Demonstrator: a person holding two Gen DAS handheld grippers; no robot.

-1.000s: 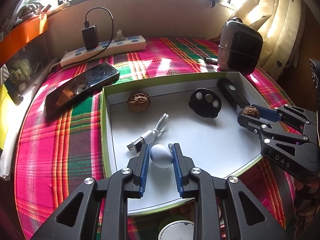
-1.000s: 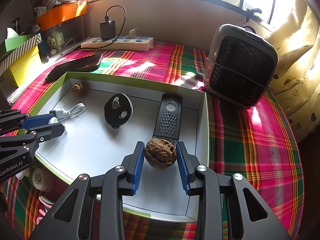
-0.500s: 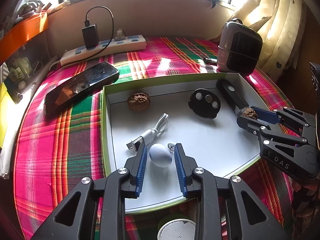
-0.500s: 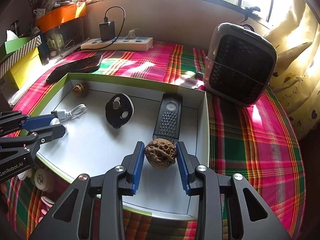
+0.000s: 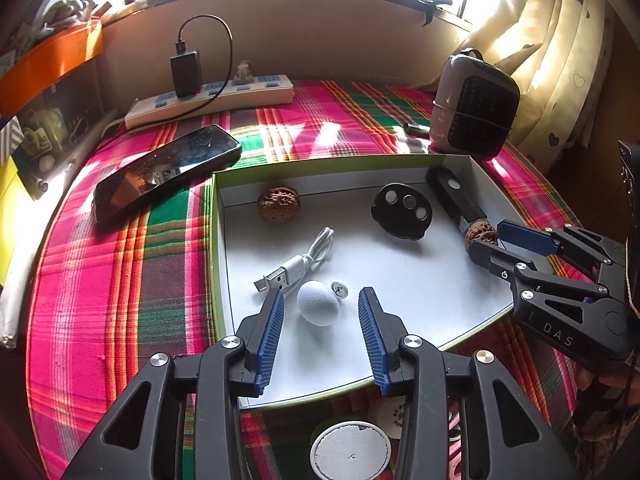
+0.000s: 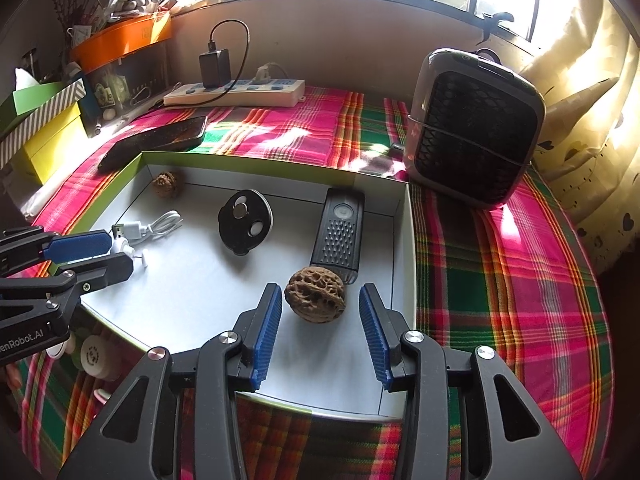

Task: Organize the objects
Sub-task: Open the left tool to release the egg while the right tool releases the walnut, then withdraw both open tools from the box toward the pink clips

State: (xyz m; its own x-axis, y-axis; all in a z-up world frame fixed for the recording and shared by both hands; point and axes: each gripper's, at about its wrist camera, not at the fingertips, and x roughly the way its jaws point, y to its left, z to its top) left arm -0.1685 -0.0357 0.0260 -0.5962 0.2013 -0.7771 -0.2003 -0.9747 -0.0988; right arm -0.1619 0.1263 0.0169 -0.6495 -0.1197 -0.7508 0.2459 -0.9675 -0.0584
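A white tray with a green rim (image 5: 218,248) (image 6: 404,248) holds a walnut (image 5: 279,204) (image 6: 166,185), a white USB cable (image 5: 298,264) (image 6: 150,227), a black round disc (image 5: 402,211) (image 6: 244,222) and a black remote (image 5: 456,200) (image 6: 339,236). My left gripper (image 5: 321,306) is open around a pale blue egg-shaped object (image 5: 317,308) lying on the tray floor. My right gripper (image 6: 320,306) is open around a second walnut (image 6: 315,294) (image 5: 480,233) lying by the remote's near end.
A black phone (image 5: 164,168) (image 6: 156,140) lies left of the tray on the plaid cloth. A power strip (image 5: 212,100) with a charger is at the back. A small heater (image 6: 476,136) (image 5: 474,114) stands back right. Round white lids (image 5: 351,450) sit before the tray.
Both grippers have opened: the left let go of the egg-shaped object and the right let go of the walnut. Both things now rest on the tray floor.
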